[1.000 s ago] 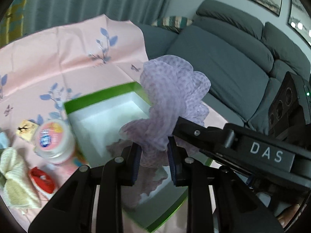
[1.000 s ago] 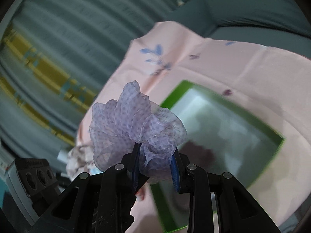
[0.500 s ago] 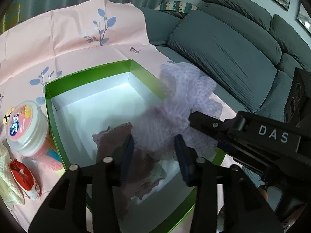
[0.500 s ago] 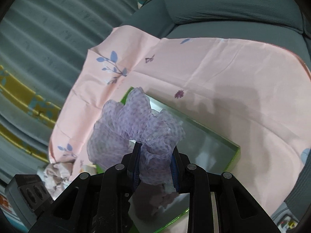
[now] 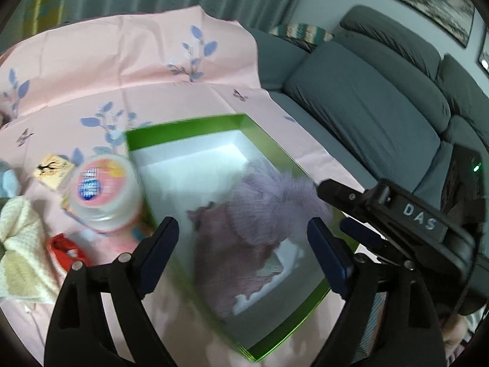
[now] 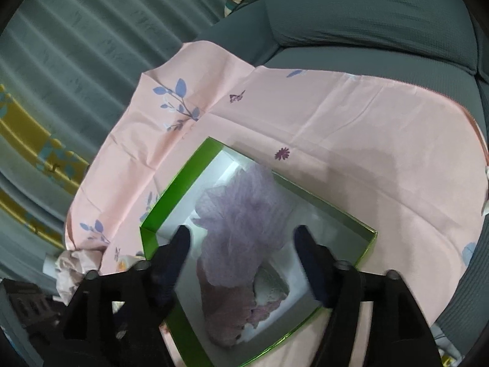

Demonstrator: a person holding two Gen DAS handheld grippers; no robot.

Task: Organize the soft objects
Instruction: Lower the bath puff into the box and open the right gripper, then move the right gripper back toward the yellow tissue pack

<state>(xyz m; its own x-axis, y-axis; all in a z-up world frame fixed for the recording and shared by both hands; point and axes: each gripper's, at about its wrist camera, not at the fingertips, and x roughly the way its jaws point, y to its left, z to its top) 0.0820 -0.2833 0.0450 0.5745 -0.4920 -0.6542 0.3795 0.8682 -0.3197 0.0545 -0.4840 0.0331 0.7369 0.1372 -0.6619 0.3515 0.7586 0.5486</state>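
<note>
A lilac mesh scrunchie (image 5: 269,202) (image 6: 244,226) lies loose inside the green-rimmed white box (image 5: 183,128) (image 6: 180,183), on top of a mauve cloth (image 5: 223,253) (image 6: 226,318). My left gripper (image 5: 243,250) hangs above the box with its jaws opening wide, and neither pad touches the scrunchie. My right gripper (image 6: 241,263) hovers over the same box, its jaws also opening, with the scrunchie below and free of them. The right gripper's body (image 5: 397,214) shows at the right of the left wrist view.
The box sits on a pink leaf-print cloth (image 5: 122,76) (image 6: 351,116) spread over a grey sofa (image 5: 382,107). Left of the box stand a pink-lidded jar (image 5: 101,192), a cream knitted item (image 5: 18,244), a red item (image 5: 64,250) and a small yellow card (image 5: 52,169).
Both grippers held the lilac scrunchie above the box; both sets of jaws have spread, and the scrunchie has dropped into the box onto the mauve cloth.
</note>
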